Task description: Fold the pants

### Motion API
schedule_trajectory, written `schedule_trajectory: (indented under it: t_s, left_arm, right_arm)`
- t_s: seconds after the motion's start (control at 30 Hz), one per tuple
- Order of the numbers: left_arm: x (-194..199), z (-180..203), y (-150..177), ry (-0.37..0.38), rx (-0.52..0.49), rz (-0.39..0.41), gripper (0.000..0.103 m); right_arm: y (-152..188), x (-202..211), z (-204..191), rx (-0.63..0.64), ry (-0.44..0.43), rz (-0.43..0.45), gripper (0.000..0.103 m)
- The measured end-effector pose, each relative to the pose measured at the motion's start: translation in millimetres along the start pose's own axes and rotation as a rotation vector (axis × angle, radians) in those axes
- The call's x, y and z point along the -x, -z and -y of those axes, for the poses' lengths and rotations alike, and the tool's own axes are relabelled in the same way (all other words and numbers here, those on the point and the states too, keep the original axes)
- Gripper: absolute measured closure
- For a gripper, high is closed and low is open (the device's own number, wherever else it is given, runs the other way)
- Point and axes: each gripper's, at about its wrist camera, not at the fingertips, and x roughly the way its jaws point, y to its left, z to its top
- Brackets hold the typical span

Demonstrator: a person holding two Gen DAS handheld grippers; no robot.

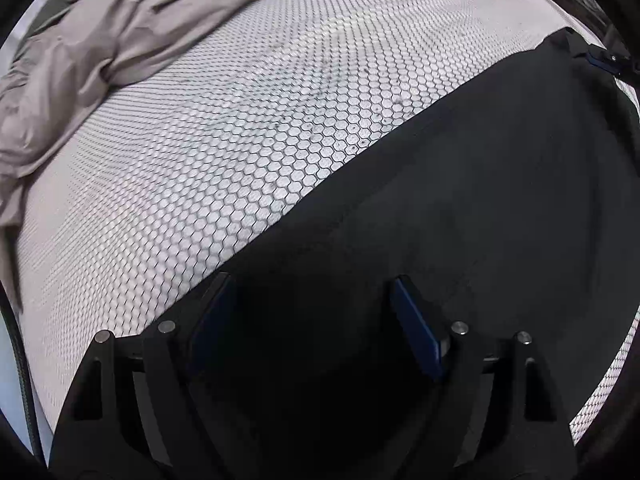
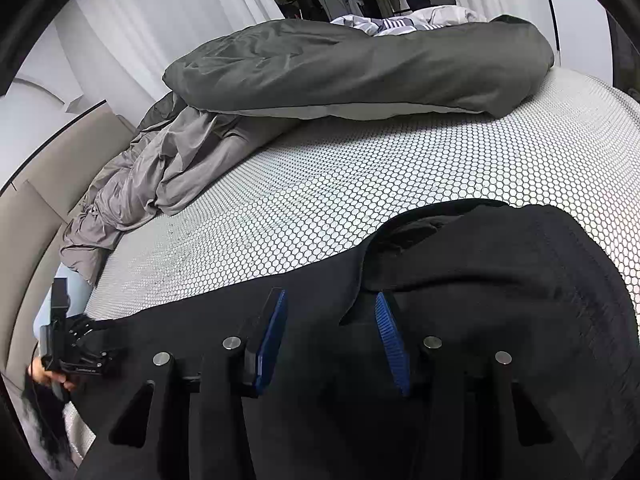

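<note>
On the honeycomb-patterned bed (image 1: 248,128), black pants (image 1: 460,200) spread long and mostly flat, one end doubled over into a loose flap (image 2: 500,248). Looks like an early fold only: still to shorten lengthwise, smooth and square up. Left gripper (image 1: 312,320) over the cloth, jaws wide apart, nothing pinched. Right gripper (image 2: 330,328) over the flap's edge, jaws partly apart, gripping nothing. Grey duvet (image 2: 360,68) bunched well beyond.

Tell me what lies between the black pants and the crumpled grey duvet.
Only bare hexagon-patterned white bed surface separates the black pants from the crumpled grey duvet; both wrist views show it.
</note>
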Motion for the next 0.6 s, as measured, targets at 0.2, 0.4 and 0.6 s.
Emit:
schedule_trajectory:
  t_s: [0.2,0.4,0.6]
  left_arm:
    - [-13,5,-7,0.015,-0.08,-0.051,0.023]
    - [-11,8,-3,0.055,-0.074,-0.053,0.046]
    - [-3,18,5,0.002,-0.092,-0.025,0.088]
  right_arm:
    - [0,-3,11,-0.023,0.028,-0.008,0.056]
    - [-2,1,26,-0.063,0.044,0.003,0.056]
    - [-2,9,34,-0.089,0.042,0.016,0.055]
